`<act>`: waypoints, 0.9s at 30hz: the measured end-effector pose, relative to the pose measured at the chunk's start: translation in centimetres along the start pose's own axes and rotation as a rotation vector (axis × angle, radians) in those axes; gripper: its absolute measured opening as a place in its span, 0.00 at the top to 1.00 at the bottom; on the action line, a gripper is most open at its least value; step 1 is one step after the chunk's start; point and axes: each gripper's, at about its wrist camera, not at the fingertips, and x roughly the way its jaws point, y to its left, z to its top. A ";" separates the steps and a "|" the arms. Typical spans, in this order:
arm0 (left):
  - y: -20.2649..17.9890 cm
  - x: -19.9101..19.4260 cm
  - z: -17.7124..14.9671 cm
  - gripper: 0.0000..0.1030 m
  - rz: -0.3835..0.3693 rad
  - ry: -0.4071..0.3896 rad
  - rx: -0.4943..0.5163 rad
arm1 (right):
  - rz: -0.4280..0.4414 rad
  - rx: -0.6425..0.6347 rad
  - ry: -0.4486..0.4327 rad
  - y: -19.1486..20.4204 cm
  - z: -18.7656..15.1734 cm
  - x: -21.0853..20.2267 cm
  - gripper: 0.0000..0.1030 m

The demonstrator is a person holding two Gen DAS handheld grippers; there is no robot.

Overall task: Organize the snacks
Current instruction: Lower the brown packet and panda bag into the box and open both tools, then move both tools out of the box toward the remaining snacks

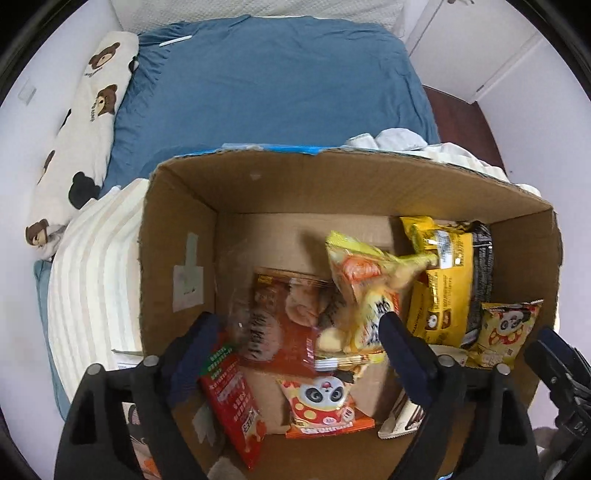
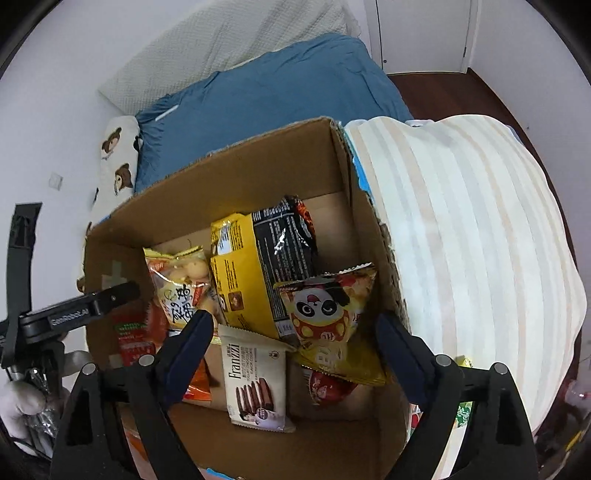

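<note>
An open cardboard box on the bed holds several snack packets. My left gripper hangs open over its left half. Blurred between its fingers, untouched by the pads, are a red-brown packet and a yellow biscuit bag. Lower lie a red packet and an orange panda packet. My right gripper stands open over the right half, above a yellow panda packet and a Franzzi cookie pack. A yellow bag and a black bag lean behind.
The box sits on a blue bedsheet, with a striped blanket bunched against its side. A bear-print pillow lies along the wall. White cupboard doors and dark wooden floor are beyond the bed.
</note>
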 end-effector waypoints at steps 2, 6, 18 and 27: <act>-0.3 -0.4 -0.1 0.12 -0.005 -0.009 0.011 | -0.014 -0.010 0.003 0.3 -0.2 0.0 0.09; -0.6 -1.4 -0.7 0.12 -0.012 -0.027 0.016 | -0.043 -0.028 0.008 1.0 -0.8 -0.4 0.08; -1.4 -7.0 -7.2 0.12 -0.009 -0.175 0.024 | -0.104 -0.123 -0.037 2.8 -4.4 -3.9 0.07; -1.9 -11.3 -13.5 0.12 0.017 -0.310 0.050 | -0.111 -0.194 -0.125 4.4 -9.1 -8.0 0.07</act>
